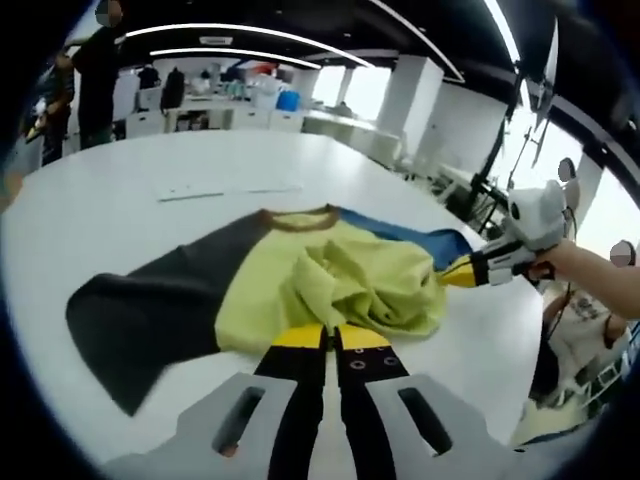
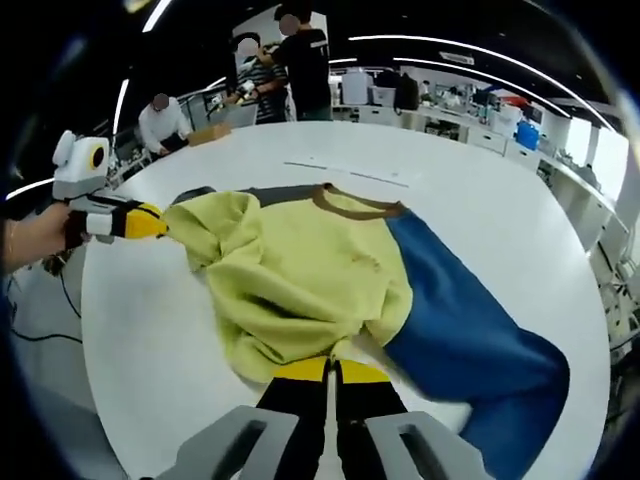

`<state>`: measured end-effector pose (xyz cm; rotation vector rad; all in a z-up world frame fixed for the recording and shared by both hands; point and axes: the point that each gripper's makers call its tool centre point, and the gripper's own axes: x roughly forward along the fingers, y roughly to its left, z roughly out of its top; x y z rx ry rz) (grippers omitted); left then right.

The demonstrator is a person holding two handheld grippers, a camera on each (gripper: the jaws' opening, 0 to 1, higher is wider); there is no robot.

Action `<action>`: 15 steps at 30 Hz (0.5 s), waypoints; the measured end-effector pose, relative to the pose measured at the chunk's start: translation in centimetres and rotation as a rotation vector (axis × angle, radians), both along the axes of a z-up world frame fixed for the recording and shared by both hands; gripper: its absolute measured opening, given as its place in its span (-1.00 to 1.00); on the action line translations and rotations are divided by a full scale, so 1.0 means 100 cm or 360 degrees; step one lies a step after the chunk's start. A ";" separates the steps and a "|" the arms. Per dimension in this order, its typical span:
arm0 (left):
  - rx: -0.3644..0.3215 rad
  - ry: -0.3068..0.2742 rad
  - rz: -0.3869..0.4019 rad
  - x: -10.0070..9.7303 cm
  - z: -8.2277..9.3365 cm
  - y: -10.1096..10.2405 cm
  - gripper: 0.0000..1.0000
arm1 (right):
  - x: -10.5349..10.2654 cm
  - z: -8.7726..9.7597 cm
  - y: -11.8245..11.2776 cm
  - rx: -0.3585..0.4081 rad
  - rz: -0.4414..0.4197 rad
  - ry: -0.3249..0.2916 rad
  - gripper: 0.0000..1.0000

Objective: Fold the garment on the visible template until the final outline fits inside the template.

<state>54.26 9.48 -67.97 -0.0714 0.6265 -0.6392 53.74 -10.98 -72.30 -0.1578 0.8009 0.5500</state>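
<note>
A garment lies crumpled on the white table [image 1: 110, 200]. It has a yellow-green body [image 1: 340, 280], a black sleeve [image 1: 150, 310], a blue sleeve [image 1: 410, 232] and a brown collar [image 1: 300, 220]. My left gripper [image 1: 325, 338] is shut on the near yellow hem, and its yellow tip [image 2: 150, 222] meets the bunched yellow fabric [image 2: 225, 225]. My right gripper [image 2: 330, 371] is shut on the yellow body's [image 2: 300, 280] edge beside the blue sleeve [image 2: 470, 340]. It enters the left gripper view from the right [image 1: 455, 272], touching the garment between yellow and blue.
Thin pale strips [image 1: 225, 192] [image 2: 345, 172] lie on the table beyond the collar. A hand [image 1: 585, 265] holds the right gripper past the table's right edge. People [image 2: 290, 60] and desks stand at the back of the room.
</note>
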 end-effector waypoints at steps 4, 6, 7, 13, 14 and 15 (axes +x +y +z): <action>0.0012 -0.0020 -0.0006 -0.007 0.008 0.006 -1.00 | -0.008 0.008 -0.006 -0.0009 -0.0033 -0.0009 -1.00; -0.0001 -0.0035 0.0015 -0.010 0.014 0.012 -1.00 | -0.012 0.011 -0.008 -0.0011 -0.0046 -0.0020 -1.00; -0.0012 -0.0037 0.0028 -0.011 0.016 0.014 -1.00 | -0.013 0.013 -0.010 -0.0020 -0.0053 -0.0033 -1.00; -0.0032 -0.0037 0.0061 -0.023 0.023 0.028 -1.00 | -0.026 0.023 -0.013 -0.0009 -0.0107 -0.0056 -1.00; -0.0034 -0.0033 0.0064 -0.026 0.023 0.031 -1.00 | -0.027 0.025 -0.014 -0.0011 -0.0111 -0.0061 -1.00; -0.0033 -0.0031 0.0061 -0.028 0.024 0.032 -1.00 | -0.029 0.027 -0.015 -0.0011 -0.0120 -0.0067 -1.00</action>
